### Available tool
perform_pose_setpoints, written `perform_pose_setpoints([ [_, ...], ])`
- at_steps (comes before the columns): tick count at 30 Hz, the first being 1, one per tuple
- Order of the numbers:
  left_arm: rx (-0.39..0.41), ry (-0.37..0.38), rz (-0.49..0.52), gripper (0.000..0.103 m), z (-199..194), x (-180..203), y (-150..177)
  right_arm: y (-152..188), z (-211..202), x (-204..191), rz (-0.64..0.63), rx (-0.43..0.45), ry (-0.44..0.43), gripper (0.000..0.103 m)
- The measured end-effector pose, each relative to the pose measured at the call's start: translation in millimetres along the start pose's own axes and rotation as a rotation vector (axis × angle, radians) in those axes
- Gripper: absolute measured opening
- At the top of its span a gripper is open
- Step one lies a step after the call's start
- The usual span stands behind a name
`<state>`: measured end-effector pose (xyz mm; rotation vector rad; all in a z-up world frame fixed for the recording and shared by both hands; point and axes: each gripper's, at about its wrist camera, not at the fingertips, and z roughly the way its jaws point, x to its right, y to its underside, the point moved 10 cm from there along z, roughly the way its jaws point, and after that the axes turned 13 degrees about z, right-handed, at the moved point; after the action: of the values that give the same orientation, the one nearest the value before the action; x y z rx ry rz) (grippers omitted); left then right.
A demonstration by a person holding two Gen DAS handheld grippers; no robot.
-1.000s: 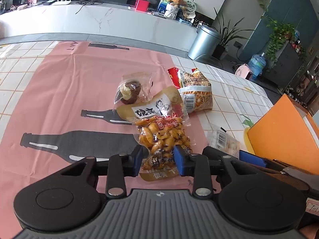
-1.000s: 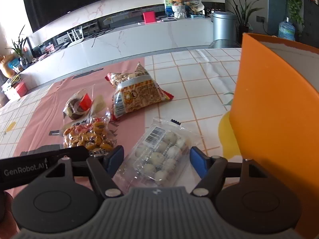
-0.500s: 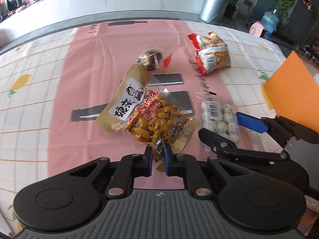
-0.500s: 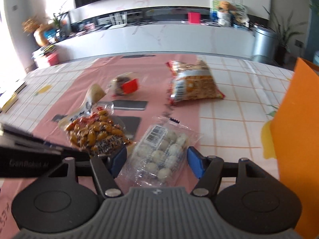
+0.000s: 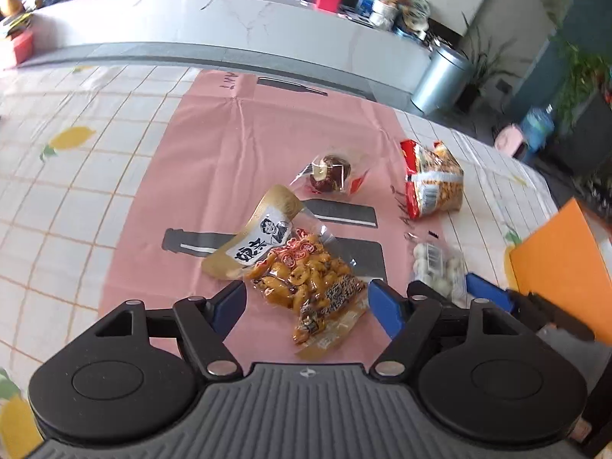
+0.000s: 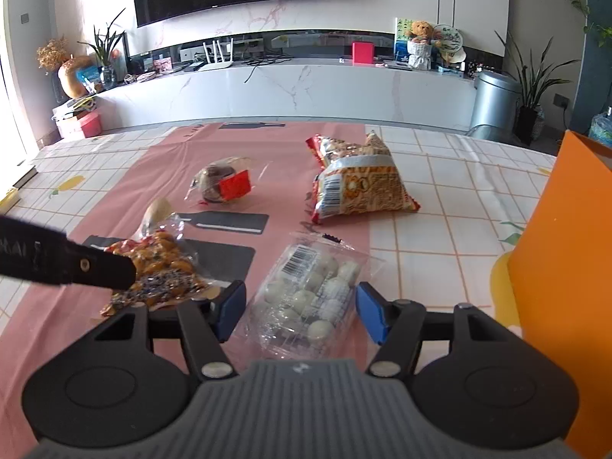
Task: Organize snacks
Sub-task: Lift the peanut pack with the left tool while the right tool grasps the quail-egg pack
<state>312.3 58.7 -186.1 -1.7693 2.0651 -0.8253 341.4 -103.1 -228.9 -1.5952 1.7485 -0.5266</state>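
We have the clear pack of white balls (image 6: 311, 298) lying on the table between the closing but not yet gripping right tool (image 6: 298, 308), long axis pointing away, while the left tool (image 5: 306, 306) is opening, empty, over the bean packet (image 5: 306, 287).

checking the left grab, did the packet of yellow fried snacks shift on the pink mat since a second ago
Yes. The packet of yellow fried snacks swung toward the grey bottle print, no longer lying straight along the pink mat.

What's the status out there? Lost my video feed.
Left tool opening, clear packet of yellow-brown snacks lying loose between. Right tool closing around clear pack of white balls, not yet gripped. Nothing in the way.
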Motion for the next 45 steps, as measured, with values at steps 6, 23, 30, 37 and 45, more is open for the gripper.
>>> perform_pose_setpoints([
  [6, -0.028, -0.043, 0.034, 0.089, 21, 7, 6, 1, 2, 1, -0.001, 0.005, -0.004, 0.061],
  [23, 0.098, -0.091, 0.124, 0.094, 42, 25, -11, 4, 2, -1, -0.014, 0.000, -0.023, 0.062],
  [30, 0.081, -0.122, 0.195, 0.094, 43, 30, -8, 6, 4, -3, -0.023, 0.000, -0.024, 0.062],
  [37, 0.086, -0.079, 0.211, 0.070, 41, 39, -8, 8, 5, -7, -0.044, 0.001, -0.036, 0.062],
  [45, 0.100, -0.032, 0.157, 0.051, 29, 34, -12, 9, 5, -7, -0.065, -0.004, -0.037, 0.059],
])
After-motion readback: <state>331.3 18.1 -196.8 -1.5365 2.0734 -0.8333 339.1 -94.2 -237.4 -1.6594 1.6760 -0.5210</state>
